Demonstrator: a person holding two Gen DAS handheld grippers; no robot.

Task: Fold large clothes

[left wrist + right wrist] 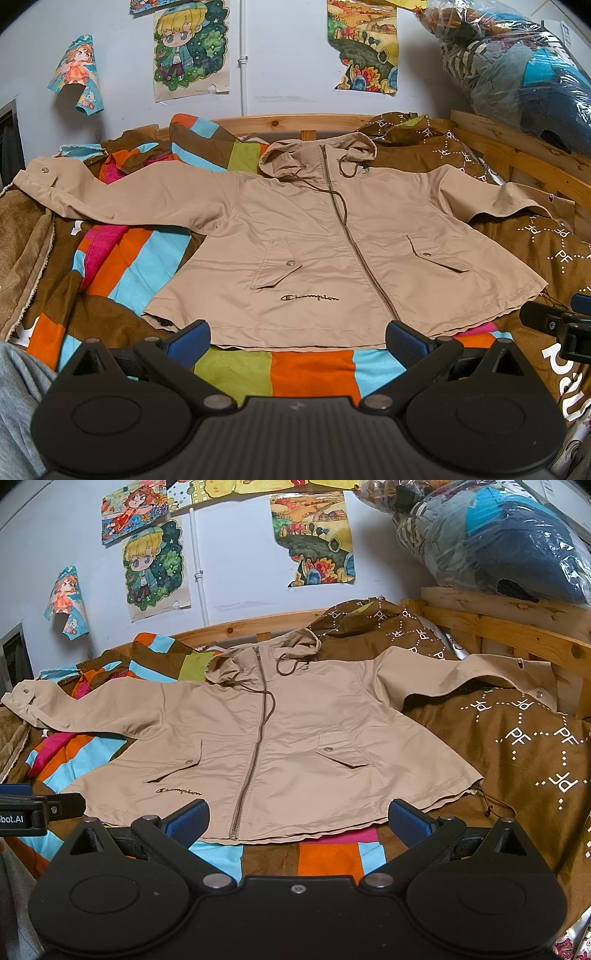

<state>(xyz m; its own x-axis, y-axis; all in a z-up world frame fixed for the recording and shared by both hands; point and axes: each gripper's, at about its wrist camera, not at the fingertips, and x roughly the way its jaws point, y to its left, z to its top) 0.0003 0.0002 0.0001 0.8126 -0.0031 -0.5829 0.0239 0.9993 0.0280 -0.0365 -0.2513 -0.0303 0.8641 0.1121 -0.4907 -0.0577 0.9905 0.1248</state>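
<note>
A tan hooded zip jacket (314, 236) lies flat, front up and zipped, on the bed, sleeves spread to both sides and hood at the far end. It also fills the right wrist view, jacket (295, 738). My left gripper (297, 341) hovers wide open just in front of the jacket's hem, nothing between its blue pads. My right gripper (297, 821) is likewise wide open before the hem, near the zipper's bottom end. The right gripper's tip (554, 321) shows at the right edge of the left wrist view; the left gripper's tip (40, 810) shows at the left edge of the right wrist view.
A striped multicolour blanket (314, 369) and a brown patterned blanket (517, 746) cover the bed. A wooden bed frame (517, 147) runs along the far and right sides. A plastic bag of clothes (517, 74) sits on the right rail. Posters hang on the wall. A grey sleeve (18, 406) is at lower left.
</note>
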